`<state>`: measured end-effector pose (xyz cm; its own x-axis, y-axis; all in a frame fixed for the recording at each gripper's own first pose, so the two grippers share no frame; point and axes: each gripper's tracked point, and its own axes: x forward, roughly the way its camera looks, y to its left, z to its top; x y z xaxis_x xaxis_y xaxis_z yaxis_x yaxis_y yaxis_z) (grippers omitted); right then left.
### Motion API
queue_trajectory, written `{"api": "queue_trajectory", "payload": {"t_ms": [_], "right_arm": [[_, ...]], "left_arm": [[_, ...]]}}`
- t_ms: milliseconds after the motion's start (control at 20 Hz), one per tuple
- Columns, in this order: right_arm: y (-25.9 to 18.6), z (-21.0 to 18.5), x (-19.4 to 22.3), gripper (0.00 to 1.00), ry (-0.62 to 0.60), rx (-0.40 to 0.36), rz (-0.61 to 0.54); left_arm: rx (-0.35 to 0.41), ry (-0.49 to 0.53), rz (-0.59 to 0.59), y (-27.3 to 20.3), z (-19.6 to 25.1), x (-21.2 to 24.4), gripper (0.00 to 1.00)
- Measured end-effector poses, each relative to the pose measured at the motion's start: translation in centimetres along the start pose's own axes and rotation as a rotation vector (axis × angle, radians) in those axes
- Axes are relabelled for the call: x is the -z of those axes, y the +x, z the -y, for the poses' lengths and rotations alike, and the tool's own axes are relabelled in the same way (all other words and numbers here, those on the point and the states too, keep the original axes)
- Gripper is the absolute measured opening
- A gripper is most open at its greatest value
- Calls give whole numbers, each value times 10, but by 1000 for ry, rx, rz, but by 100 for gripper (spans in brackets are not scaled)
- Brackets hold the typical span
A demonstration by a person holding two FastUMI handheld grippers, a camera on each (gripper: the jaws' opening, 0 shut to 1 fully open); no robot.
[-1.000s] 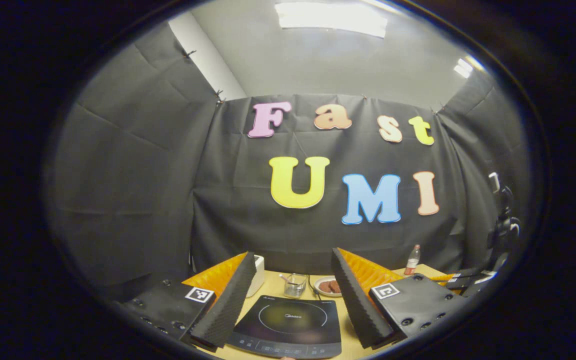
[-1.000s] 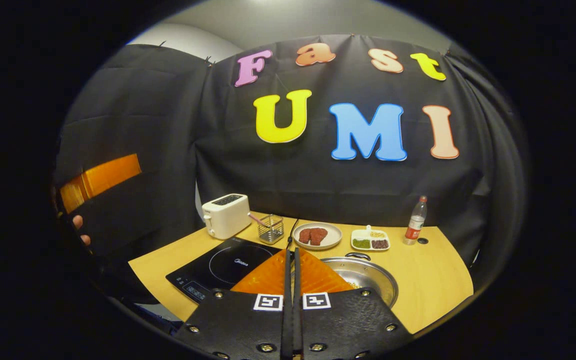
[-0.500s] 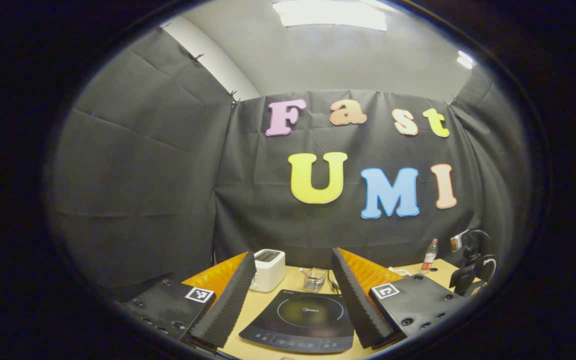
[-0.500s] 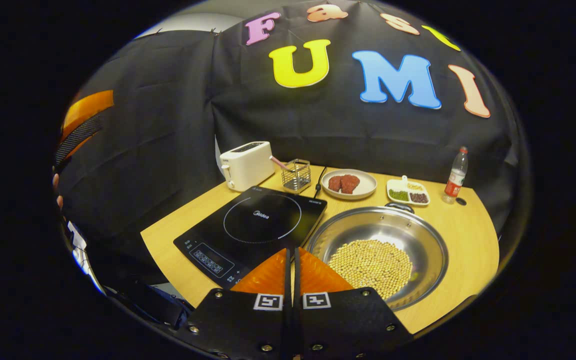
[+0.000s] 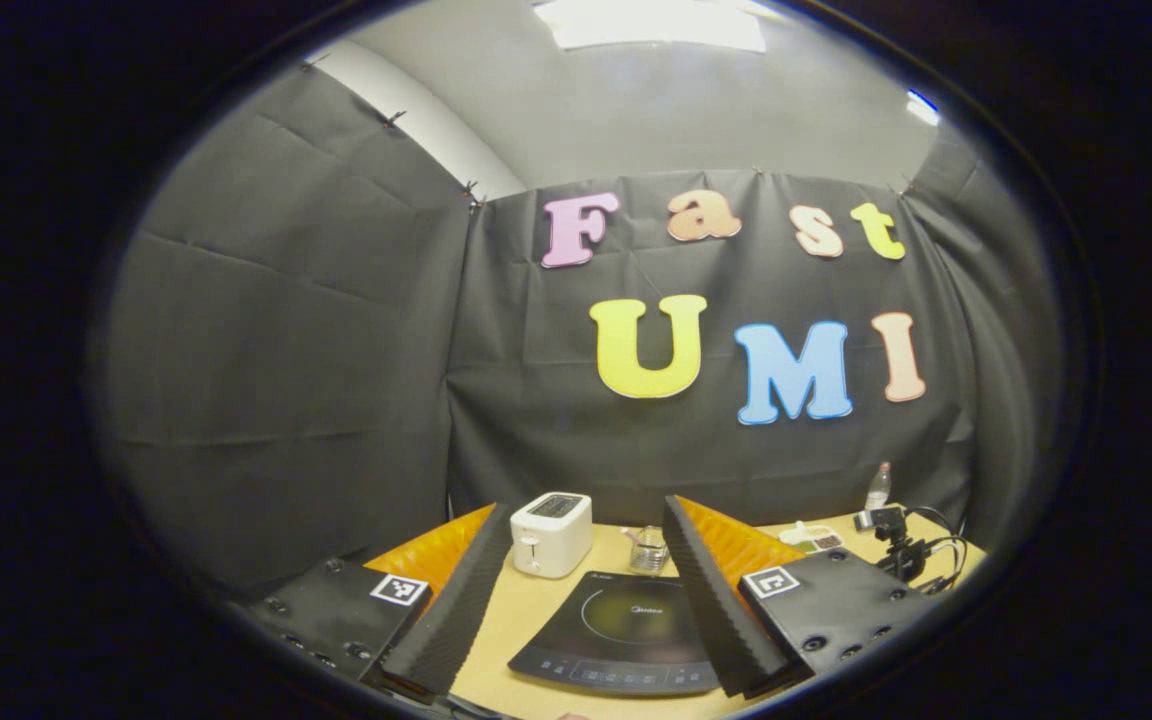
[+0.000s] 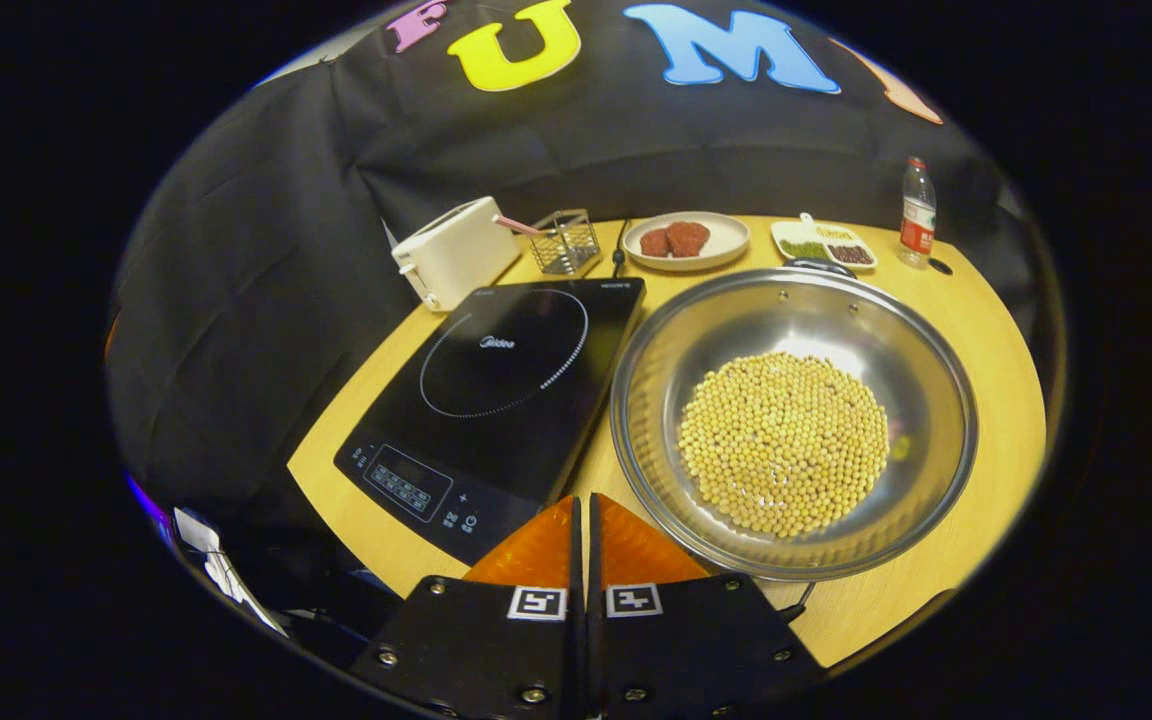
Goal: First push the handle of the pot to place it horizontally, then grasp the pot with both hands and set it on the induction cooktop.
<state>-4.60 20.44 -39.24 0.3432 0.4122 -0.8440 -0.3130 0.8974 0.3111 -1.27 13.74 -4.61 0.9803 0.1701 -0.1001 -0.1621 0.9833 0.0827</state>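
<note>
Pot (image 6: 794, 420), shiny steel and wide, sits on the wooden tabletop (image 6: 986, 330) just right of the induction cooktop (image 6: 496, 390), rims nearly touching; a heap of pale yellow beans (image 6: 784, 440) covers its bottom. One dark handle (image 6: 820, 266) shows at the pot's far rim; a thin dark loop peeks from under the near rim, too small to read. Right tool (image 6: 582, 515) hovers low over the near edge of the tabletop, between cooktop corner and pot, fingers pressed together with nothing between them, apart from both. Cooktop is black glass with a ring mark and a control strip along its near-left edge, bare on top. Behind it: white toaster (image 6: 451, 250), wire basket (image 6: 564, 242) with a pink-handled utensil, plate (image 6: 681, 240) carrying two reddish-brown pieces, a divided dish (image 6: 824, 243) of green and dark grains, a bottle (image 6: 917, 212) with red label at the far right. In the left gripper view, left tool (image 5: 586, 575) is held high and well back from the tabletop, fingers spread wide apart, empty; cooktop (image 5: 626, 632), toaster (image 5: 551, 520) and a small clear glass container (image 5: 648, 550) appear between them. Small camera on a stand with cables (image 5: 901, 545) stands at the right end of the tabletop.
</note>
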Motion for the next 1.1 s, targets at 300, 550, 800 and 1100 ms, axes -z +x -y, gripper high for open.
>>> {"api": "queue_trajectory", "payload": {"t_ms": [300, 550, 800, 1100], "right_arm": [[2, 11, 14, 1, 112, 27, -58], [-5, 25, 24, 0, 158, 72, -72], [-13, 45, 30, 1, 193, 101, -73], [-21, 71, 25, 0, 225, 152, -65]], "left_arm": [[20, 9, 5, 0, 4, 1, 100], [43, -12, -1, 1, 17, 5, 100], [72, -19, 1, 4, 32, 2, 99], [100, -30, 6, 10, 48, 3, 98]]}}
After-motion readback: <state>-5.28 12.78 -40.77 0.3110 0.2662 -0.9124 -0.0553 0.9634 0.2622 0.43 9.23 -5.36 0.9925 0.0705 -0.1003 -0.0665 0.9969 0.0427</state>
